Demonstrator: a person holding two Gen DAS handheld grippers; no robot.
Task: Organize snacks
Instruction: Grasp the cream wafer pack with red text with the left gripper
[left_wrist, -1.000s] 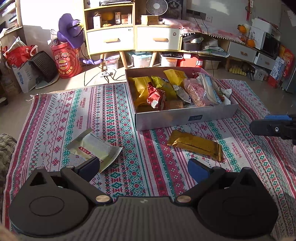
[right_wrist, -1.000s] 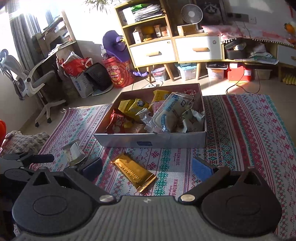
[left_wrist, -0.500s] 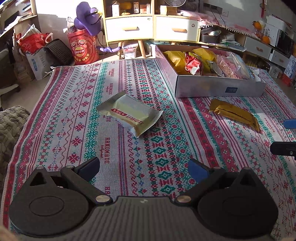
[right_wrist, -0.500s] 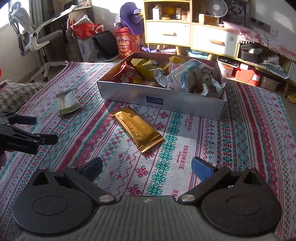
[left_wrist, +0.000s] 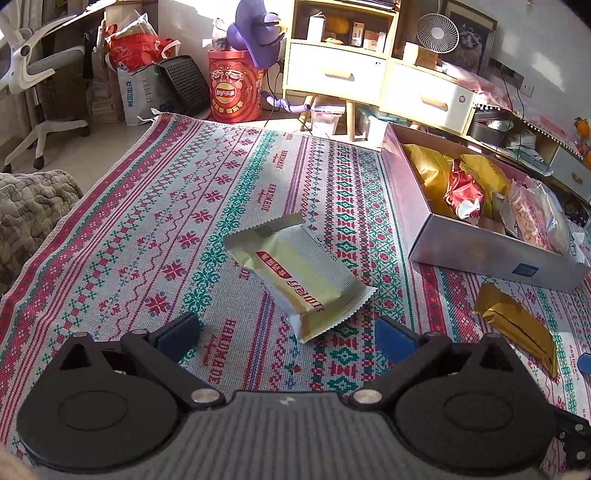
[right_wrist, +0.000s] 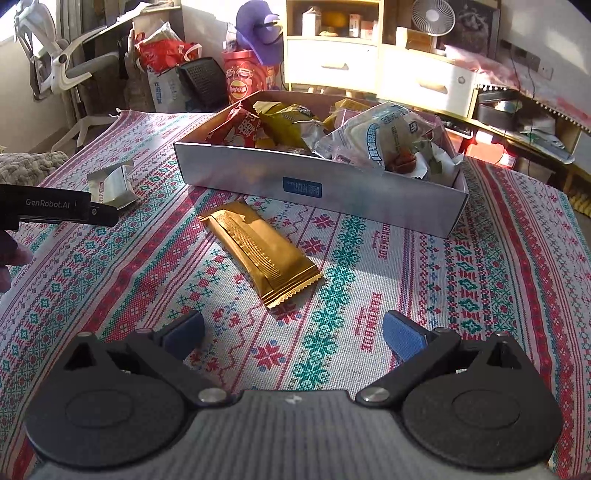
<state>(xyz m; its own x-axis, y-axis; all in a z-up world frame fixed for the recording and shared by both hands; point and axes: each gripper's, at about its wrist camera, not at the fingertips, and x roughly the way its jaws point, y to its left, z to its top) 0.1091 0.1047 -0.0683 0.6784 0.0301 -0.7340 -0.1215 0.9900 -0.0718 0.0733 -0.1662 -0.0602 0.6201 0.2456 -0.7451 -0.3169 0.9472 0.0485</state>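
Note:
A pale yellow snack packet (left_wrist: 299, 275) with a red label lies on the patterned rug, just ahead of my open left gripper (left_wrist: 288, 338); it is small at the left in the right wrist view (right_wrist: 112, 184). A gold wrapped bar (right_wrist: 260, 251) lies diagonally before my open right gripper (right_wrist: 293, 336), and shows at the right of the left wrist view (left_wrist: 517, 328). Behind the bar stands a grey cardboard box (right_wrist: 317, 184) full of snack bags; in the left wrist view the box (left_wrist: 480, 251) is at the right. Neither gripper holds anything.
The woven rug (left_wrist: 166, 229) covers the floor. A folded blanket (left_wrist: 29, 214) lies at its left edge. Beyond it stand an office chair (left_wrist: 40, 85), bags, a red Lay's drum (left_wrist: 234, 92) and yellow drawer cabinets (left_wrist: 332, 74). The left gripper's body (right_wrist: 48, 208) shows at the right wrist view's left.
Both grippers have dropped lower and closer to the rug. The left one has swung left to face the pale packet; the right one has closed in on the gold bar. Both stay open.

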